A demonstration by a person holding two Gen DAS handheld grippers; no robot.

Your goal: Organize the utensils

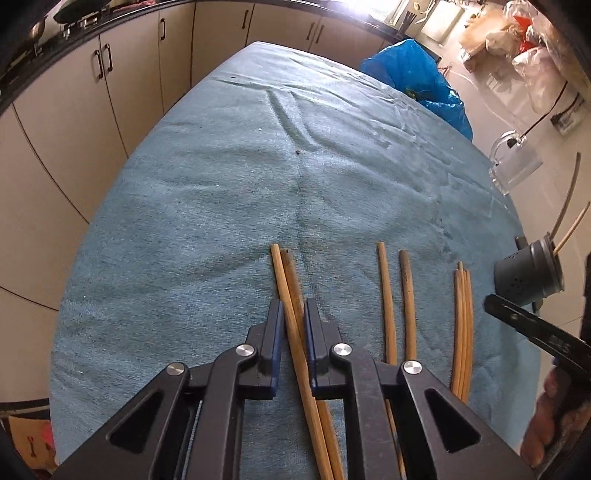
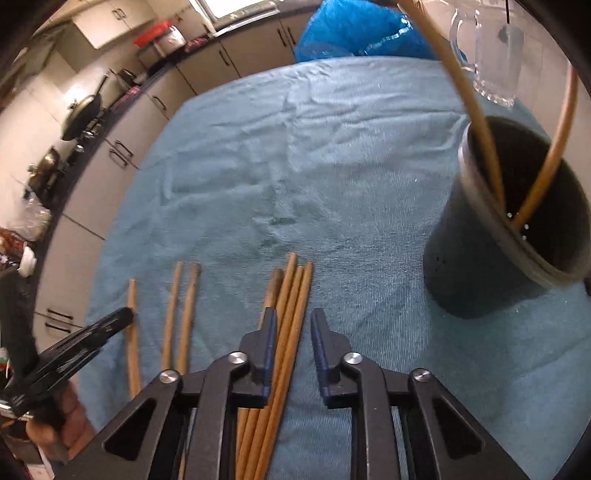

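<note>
The blue towel (image 1: 221,206) lies bare beyond the chopsticks (image 2: 291,317); the dark holder (image 2: 491,236) blocks the right.

light: window (image 2: 236,7) glare, far side | blur: right view perhaps softer | edges: fisheye-bent, dark corners

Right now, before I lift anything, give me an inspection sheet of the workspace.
Surface: blue towel covering the table, creased at the far end.
Job's things: chopsticks lie in groups on the towel; a pair sits between the left claw's jaws, a bundle of four between the right claw's. Dark holder stands upright at the right, two chopsticks leaning inside.
Clutter: clear glass mug behind the holder; blue plastic bag at the far edge.
Claws: left claw shut on the pair; right claw narrowed around the bundle, a gap showing on its right side.
Cables: black cord on the floor beyond the mug.
Surroundings: kitchen cabinets, wok on the counter.
</note>
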